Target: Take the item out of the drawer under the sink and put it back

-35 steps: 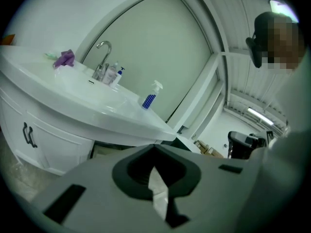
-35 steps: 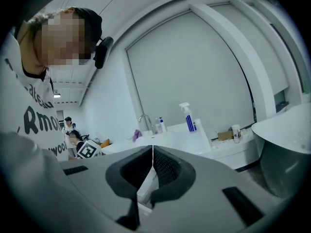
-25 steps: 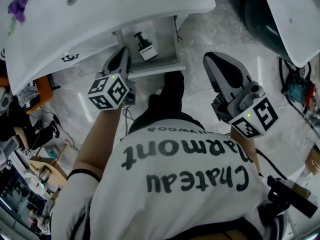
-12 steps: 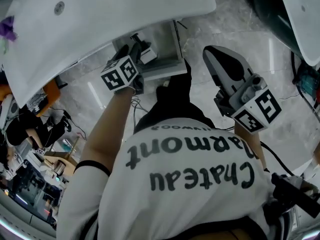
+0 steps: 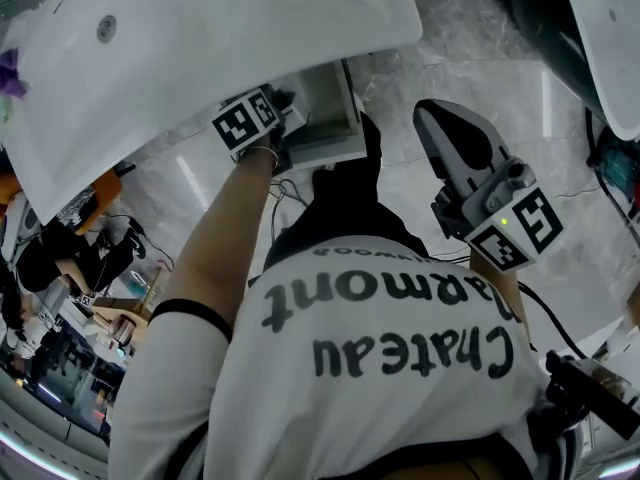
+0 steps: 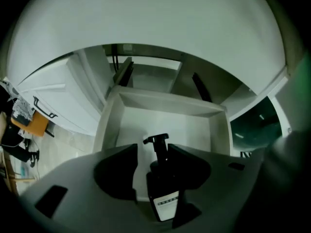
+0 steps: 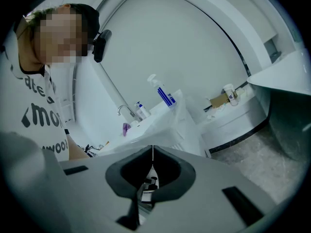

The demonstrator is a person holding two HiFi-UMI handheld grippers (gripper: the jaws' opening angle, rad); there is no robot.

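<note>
**Left gripper view: got the pump bottle (image 6: 163, 193) parked right between the left tongs (image 6: 152, 150)**

Looking straight into the open drawer (image 6: 170, 106) under the sink (image 6: 155, 18) here. Can see the left tongs spread apart, with the dark pump bottle standing upright in the gap. White label facing the camera, pump head poking up above the jaw tips. Looks snug against the right-hand jaw, but can't tell whether it's actually touching. Plenty of daylight on the other side, so not pinched. Sitting inside the drawer, toward its front end. Also catching a white cabinet door (image 6: 53, 98) with a black handle off to the left.

Over to the head view: only getting the marker cube (image 5: 247, 121) of the left tongs at the drawer's front edge, jaws tucked out of sight below the sink rim. Spotting the right tongs (image 5: 428, 116) well apart from the drawer, hanging over the marble floor (image 5: 470, 38) just past the white printed T-shirt (image 5: 380, 348).

Right gripper view: jaws pressed together on nothing, just a hairline seam between them. Getting a tiny peek of the drawer and bottle through the opening under the tips. Further back, seeing the counter (image 7: 167, 123) with a spray bottle (image 7: 162, 92) and a faucet (image 7: 125, 111) on it.
</note>
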